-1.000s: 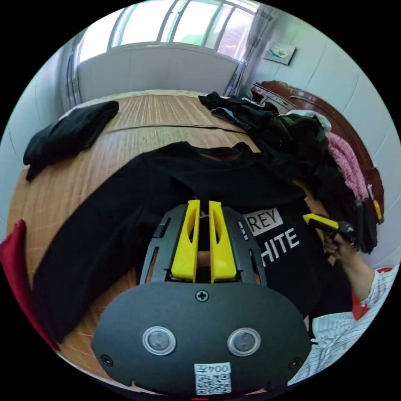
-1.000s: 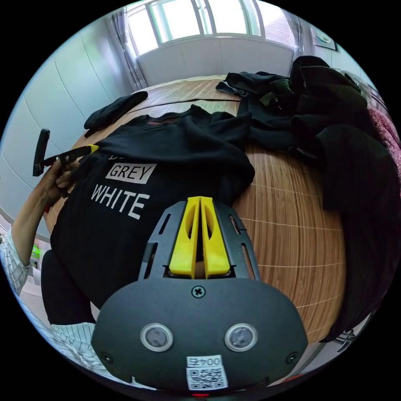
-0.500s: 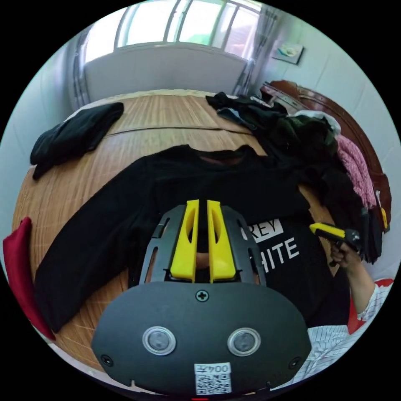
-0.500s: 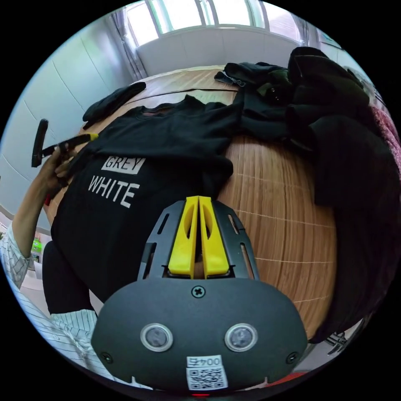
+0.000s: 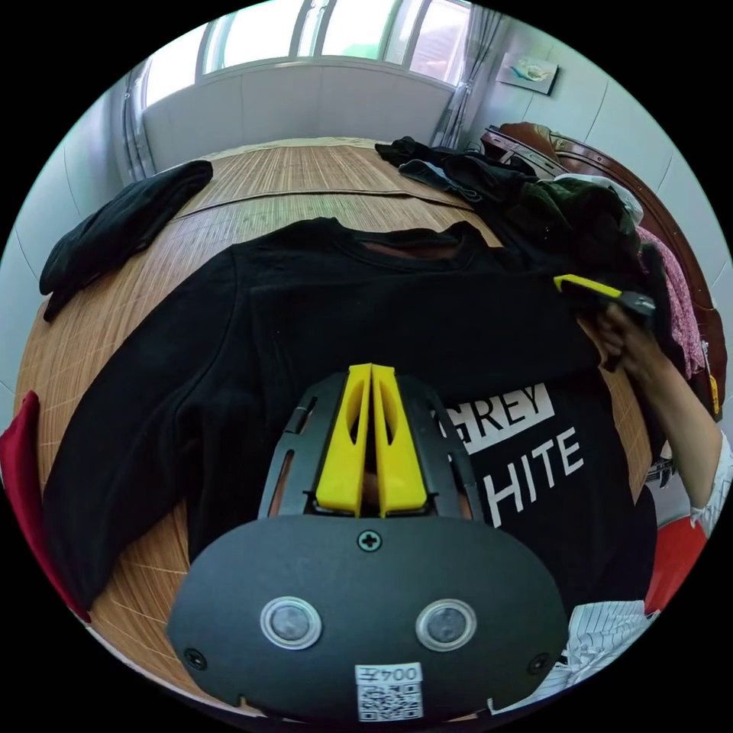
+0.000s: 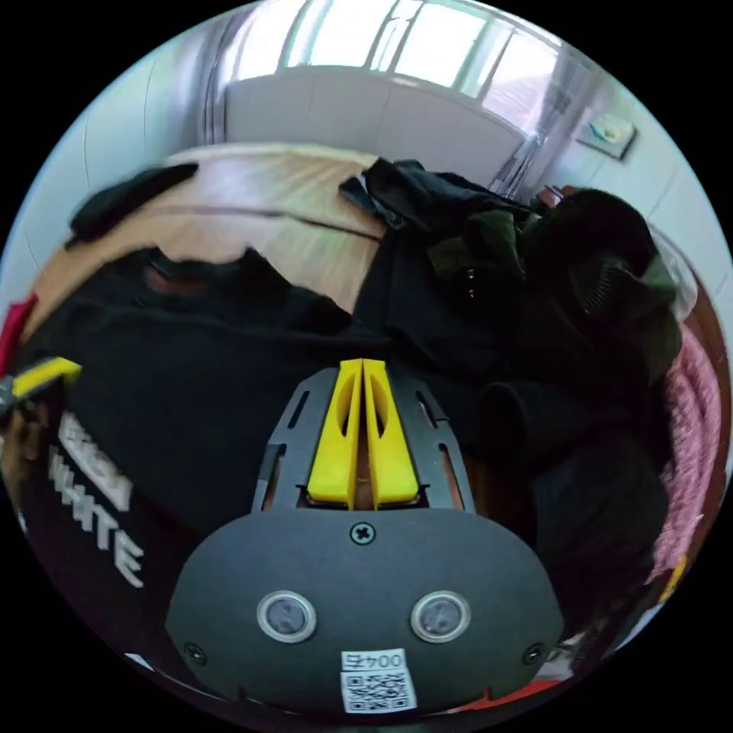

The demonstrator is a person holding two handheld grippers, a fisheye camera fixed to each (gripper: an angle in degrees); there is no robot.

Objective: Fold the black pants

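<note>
Your left gripper [image 5: 371, 366] hangs over a black long-sleeved top with white letters [image 5: 321, 336] that lies flat on the bed's woven bamboo mat [image 5: 305, 164]. Its yellow jaws are pressed together with nothing between them. Your right gripper [image 6: 362, 362] has its jaws pressed together too, and they look empty. This view is blurry, so it is hard to be sure. In the left gripper view you can see the right gripper by the top's far shoulder, at the edge of a heap of dark clothes [image 5: 573, 221]. The task is about black pants, but the top is what lies in front of you now. I cannot tell for sure which thing is the pants. They may be the folded black bundle [image 5: 114, 225] far off at the left edge of the mat. Or they may be somewhere in the dark heap on the right. If they are in the heap, your right gripper is much nearer, because its jaws point right at the heap [image 6: 550, 305]. If they are the bundle, your left gripper is nearer. The bundle's long side runs along the mat's edge.
</note>
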